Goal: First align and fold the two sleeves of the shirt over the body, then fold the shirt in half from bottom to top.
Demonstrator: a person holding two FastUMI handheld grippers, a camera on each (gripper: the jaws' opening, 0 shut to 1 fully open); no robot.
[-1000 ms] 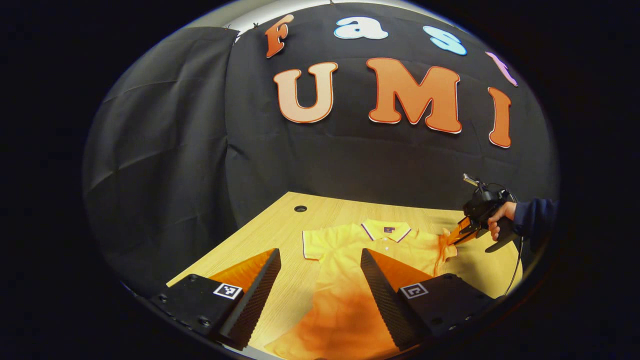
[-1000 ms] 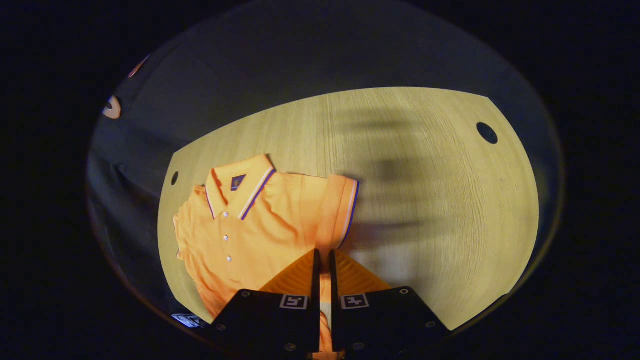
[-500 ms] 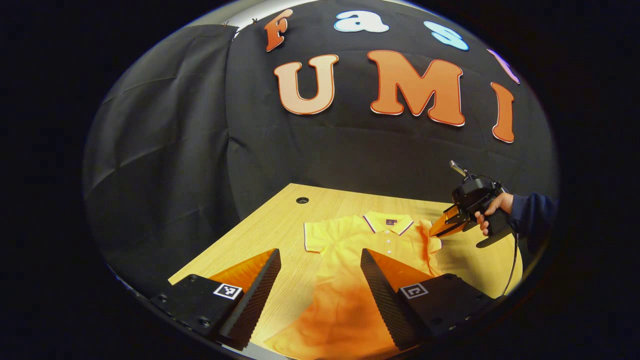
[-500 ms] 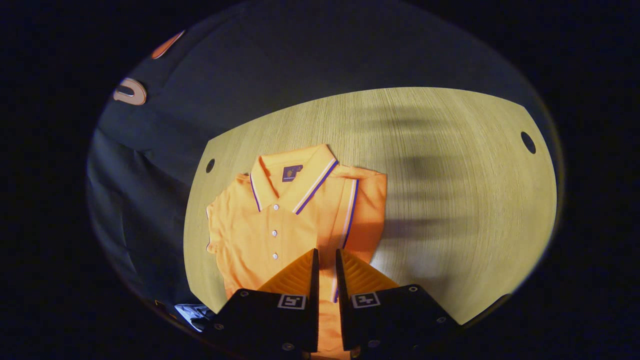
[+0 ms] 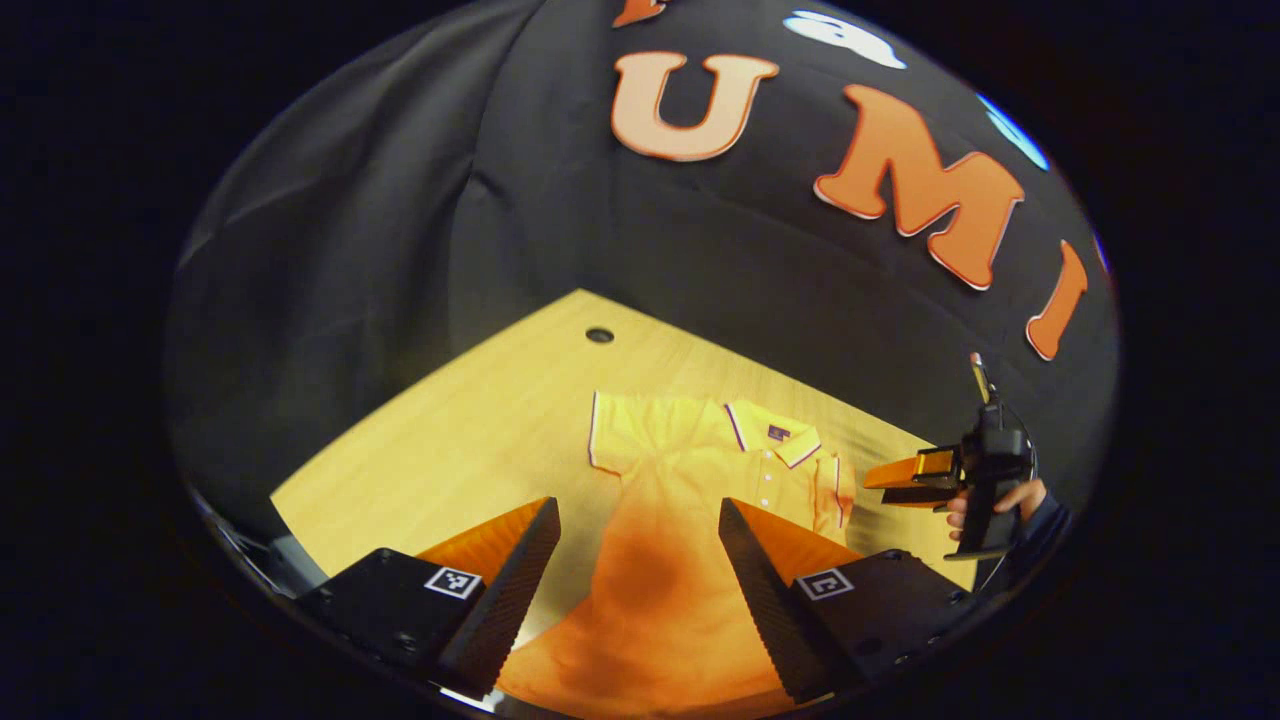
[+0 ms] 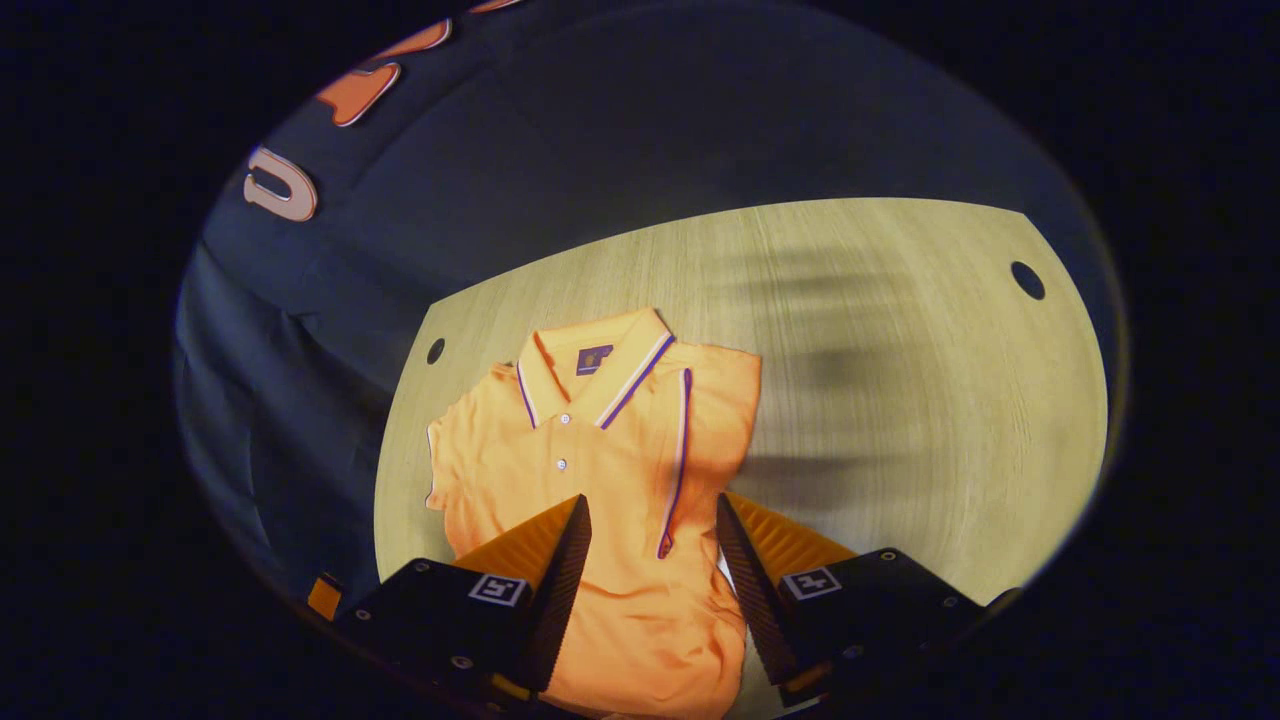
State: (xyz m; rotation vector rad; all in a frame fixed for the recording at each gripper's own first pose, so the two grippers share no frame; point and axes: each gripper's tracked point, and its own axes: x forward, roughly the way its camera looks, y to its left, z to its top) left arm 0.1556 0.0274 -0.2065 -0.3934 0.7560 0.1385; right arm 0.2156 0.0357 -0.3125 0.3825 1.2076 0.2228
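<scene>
An orange polo shirt (image 6: pixel 590 470) with a striped collar lies face up on the wooden table (image 6: pixel 900 420). One sleeve (image 6: pixel 715 420) is folded over the body, its striped cuff lying along the chest. The other sleeve (image 5: pixel 625 432) lies spread out flat. My right gripper (image 6: pixel 652 535) hovers open above the folded sleeve's lower end, holding nothing. In the left gripper view that same gripper (image 5: pixel 890 475) shows at the shirt's right side, held by a hand (image 5: pixel 990 500). My left gripper (image 5: pixel 638 545) stands open above the shirt's lower body (image 5: pixel 650 600).
The table has round cable holes (image 5: pixel 600 335) (image 6: pixel 1027 280) (image 6: pixel 435 351) near its far corners. Black cloth walls rise close behind the table. A shadow falls on the bare wood (image 6: pixel 840 370) to the right of the shirt.
My right gripper has laid the sleeve over the body, opened and let it go, then drawn back. My left gripper has tilted and shifted, still open.
</scene>
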